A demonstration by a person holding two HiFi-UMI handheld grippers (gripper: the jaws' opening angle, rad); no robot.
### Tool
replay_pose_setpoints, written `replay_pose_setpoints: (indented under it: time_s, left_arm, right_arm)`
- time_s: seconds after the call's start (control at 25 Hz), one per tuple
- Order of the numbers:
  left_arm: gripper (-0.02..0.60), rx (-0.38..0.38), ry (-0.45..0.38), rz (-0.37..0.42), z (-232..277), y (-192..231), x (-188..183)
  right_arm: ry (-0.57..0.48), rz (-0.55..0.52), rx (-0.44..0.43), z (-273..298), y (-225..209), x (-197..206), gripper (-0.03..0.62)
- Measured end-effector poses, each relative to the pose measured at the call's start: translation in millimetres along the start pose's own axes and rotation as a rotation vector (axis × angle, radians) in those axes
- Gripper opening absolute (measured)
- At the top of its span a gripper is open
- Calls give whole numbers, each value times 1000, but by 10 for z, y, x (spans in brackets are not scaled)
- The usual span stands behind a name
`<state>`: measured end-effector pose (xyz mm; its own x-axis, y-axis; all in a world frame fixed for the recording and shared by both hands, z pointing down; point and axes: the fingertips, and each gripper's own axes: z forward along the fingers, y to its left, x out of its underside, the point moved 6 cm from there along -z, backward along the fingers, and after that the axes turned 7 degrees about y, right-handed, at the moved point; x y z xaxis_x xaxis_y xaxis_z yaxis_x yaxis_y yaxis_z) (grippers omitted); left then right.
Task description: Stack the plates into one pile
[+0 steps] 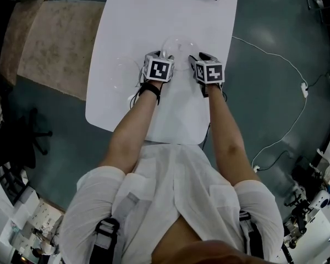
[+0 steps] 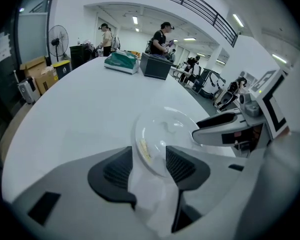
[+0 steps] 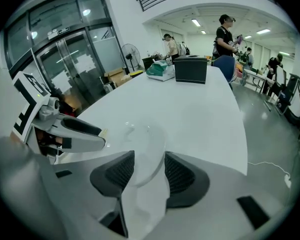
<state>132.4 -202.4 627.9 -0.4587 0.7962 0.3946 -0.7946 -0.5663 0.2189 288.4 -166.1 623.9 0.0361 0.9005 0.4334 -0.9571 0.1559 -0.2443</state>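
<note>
Both tongs spread wide, clamped on nothing. Between the open jaws of the left gripper, only the near left part of the rim of a clear plate, with no pad pressing on it. Same on the other side: right gripper spread wide, the near right part of that rim in its gap, not squeezed.

Lies flat on the white table, close to the near edge, about midway between the left and right edges. Nearer the left edge, a faint round glint, perhaps a second plate; too pale to say for sure.

Seems thin, transparent and light; hard plastic or glass, cannot tell which. Likely stiff, smooth and slippery, so could slide on the table or slip out of a weak pinch. If glass, also fragile: better to set down gently. Best to take hold at the raised rim, one pad above and one below, or from two opposite sides with both tongs, and to lift level.

No brand or label readable on the plate; only a small yellowish mark near the rim in the left gripper view, without letters. Black-and-white square markers on the cubes: patterns, not words. No legible print on the teal box or the black box at the far edge.
</note>
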Motion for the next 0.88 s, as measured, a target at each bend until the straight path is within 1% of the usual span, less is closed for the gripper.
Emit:
replay_pose_setpoints:
  time_s: [0.04, 0.16, 0.24, 0.36, 0.48, 0.56, 0.76, 0.88]
  left_arm:
    - [215, -1, -13, 0, 0, -8, -10]
    - [201, -6, 15, -27, 44, 9, 63]
    - [171, -3, 17, -39, 33, 32, 74]
    - [149, 11, -6, -57, -24, 35, 66]
    - [130, 3, -15, -90, -96, 48, 92]
    - [114, 0, -17, -96, -151, 46, 93]
    - [112, 24, -30, -93, -329, 111, 62]
    - [112, 14, -36, -105, -464, 234, 90]
  right_arm:
    - [-1, -6, 0, 11, 15, -4, 209]
    - [-10, -11, 17, 39, 45, -3, 193]
    - [-17, -3, 30, 42, 60, 2, 195]
    - [-26, 31, 28, 23, 65, 23, 189]
    - [-49, 85, 3, -10, 84, 33, 187]
    - [-63, 102, -3, -31, 106, 31, 189]
    - [-69, 105, -22, -26, 215, 15, 189]
    - [-70, 85, -43, 2, 379, -31, 189]
